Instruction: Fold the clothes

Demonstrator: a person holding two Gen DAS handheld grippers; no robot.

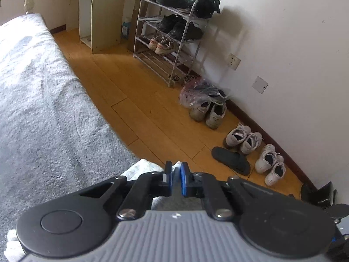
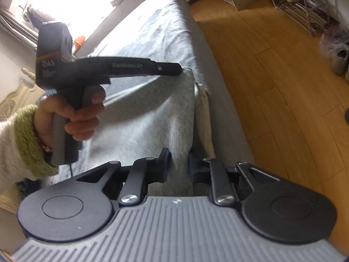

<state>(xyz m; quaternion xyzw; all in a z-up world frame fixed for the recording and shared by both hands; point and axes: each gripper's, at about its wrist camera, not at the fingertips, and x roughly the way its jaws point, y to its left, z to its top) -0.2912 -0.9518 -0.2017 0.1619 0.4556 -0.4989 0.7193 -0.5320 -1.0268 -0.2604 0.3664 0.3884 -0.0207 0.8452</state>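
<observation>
A light grey garment (image 2: 141, 118) lies on the bed's grey blanket (image 2: 165, 26), draped toward the bed's floor-side edge. My right gripper (image 2: 178, 163) is at its near edge, with the cloth filling the gap between the two fingers and pinched there. Farther along the same edge, my left gripper (image 2: 181, 69), held by a hand (image 2: 82, 113) in a fuzzy white and green sleeve, nips a corner of the garment. In the left wrist view my left gripper (image 1: 176, 174) has its blue pads (image 1: 185, 179) nearly together on a tuft of pale cloth (image 1: 141, 168) over the blanket (image 1: 43, 109).
Wooden floor (image 1: 135, 91) runs beside the bed. Against the wall stand a metal shoe rack (image 1: 170, 32), a plastic bag (image 1: 196, 91), several pairs of shoes (image 1: 242, 139) and a black slipper (image 1: 231, 159). A pale desk (image 1: 98, 15) is at the far end.
</observation>
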